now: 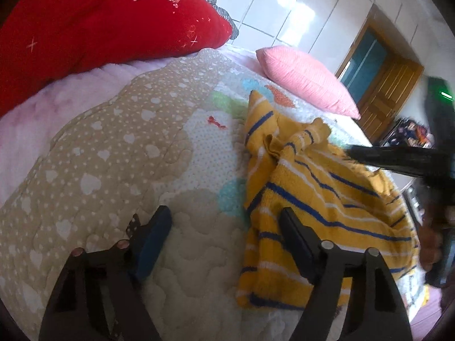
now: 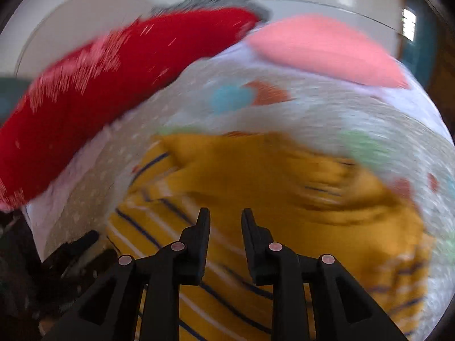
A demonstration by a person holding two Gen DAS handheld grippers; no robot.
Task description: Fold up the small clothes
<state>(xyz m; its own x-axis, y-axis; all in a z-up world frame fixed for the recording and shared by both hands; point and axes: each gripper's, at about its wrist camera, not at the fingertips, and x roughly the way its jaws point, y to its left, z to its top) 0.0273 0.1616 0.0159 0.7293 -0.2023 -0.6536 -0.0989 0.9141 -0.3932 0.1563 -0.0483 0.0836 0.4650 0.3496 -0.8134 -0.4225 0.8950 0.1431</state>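
The yellow striped garment (image 1: 312,187) lies crumpled on the quilt (image 1: 119,153) near its right edge. The left gripper (image 1: 224,227) hovers with fingers wide apart, one over its hem; the right gripper (image 2: 225,216), slightly parted, is just above the garment.

left hand-held gripper (image 1: 224,236): black, blue pads | right hand-held gripper (image 2: 225,227): black, silver pins

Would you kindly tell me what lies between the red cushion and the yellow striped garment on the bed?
In the left wrist view, only the heart-patterned quilt lies between the red cushion and yellow striped garment.
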